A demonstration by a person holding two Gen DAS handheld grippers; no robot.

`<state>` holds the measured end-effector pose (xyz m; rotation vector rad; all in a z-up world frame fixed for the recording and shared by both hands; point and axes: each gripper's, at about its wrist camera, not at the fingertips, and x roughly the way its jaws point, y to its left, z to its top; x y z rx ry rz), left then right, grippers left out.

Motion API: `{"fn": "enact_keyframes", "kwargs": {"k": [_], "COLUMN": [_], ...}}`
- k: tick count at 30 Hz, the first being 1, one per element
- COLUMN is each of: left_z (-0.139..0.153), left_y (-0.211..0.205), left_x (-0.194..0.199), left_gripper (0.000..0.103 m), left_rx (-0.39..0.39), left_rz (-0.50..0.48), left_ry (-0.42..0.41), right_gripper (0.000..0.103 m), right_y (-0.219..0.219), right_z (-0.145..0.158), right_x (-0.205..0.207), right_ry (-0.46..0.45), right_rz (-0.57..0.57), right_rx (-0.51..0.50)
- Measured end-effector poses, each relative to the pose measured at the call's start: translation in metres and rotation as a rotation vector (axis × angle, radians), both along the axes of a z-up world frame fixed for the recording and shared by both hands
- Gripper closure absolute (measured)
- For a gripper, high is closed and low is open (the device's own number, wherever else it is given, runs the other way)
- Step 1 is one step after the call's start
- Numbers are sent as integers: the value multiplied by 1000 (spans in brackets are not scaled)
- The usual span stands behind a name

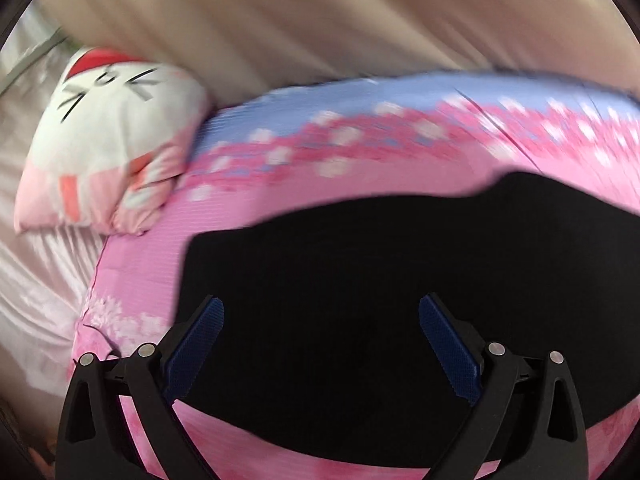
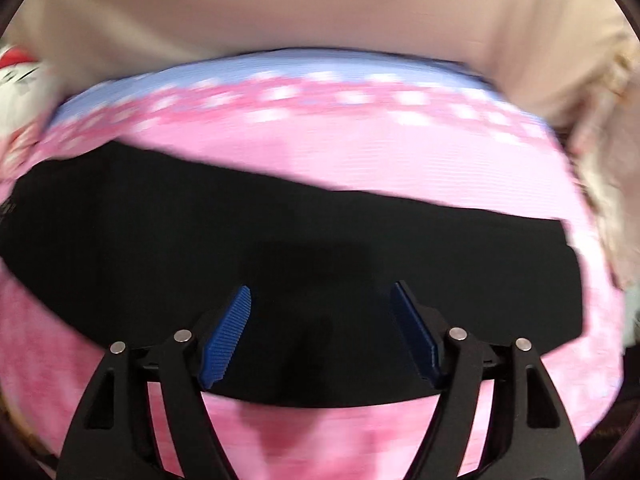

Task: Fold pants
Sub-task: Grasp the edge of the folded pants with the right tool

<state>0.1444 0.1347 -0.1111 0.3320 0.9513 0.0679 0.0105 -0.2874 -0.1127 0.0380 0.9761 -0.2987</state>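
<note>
Black pants (image 1: 380, 264) lie flat on a pink flowered bedspread (image 1: 320, 160). In the left wrist view my left gripper (image 1: 320, 308) hangs above the cloth with its blue pads (image 1: 196, 352) spread wide and nothing between them. The same pants (image 2: 280, 240) stretch as a wide dark band across the right wrist view. My right gripper (image 2: 320, 292) is over their middle, its blue pads (image 2: 226, 340) apart and holding nothing. Both pictures are blurred by motion.
A white and pink cat-face pillow (image 1: 116, 140) lies at the left end of the bed. Beige curtain or wall (image 1: 320, 20) runs behind the bed. A pale satin sheet (image 1: 40, 280) shows left of the bedspread. Light fabric (image 2: 608, 160) hangs at the right.
</note>
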Motion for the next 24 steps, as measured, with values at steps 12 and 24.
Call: {"fn": "enact_keyframes", "kwargs": {"k": [12,24], "left_z": [-5,2], "left_y": [-146,-255], "left_x": [-32,-52], "left_gripper": [6,6], "left_rx": [81,52], "left_rz": [-8,-59], "left_ry": [42,51], "right_gripper": [29,90], "right_y": [-259,-280], "right_z": [-26,-30], "right_x": [-41,-24], "right_ry": [47,-16], "right_rz": [-215,9], "right_rx": [116,246]}}
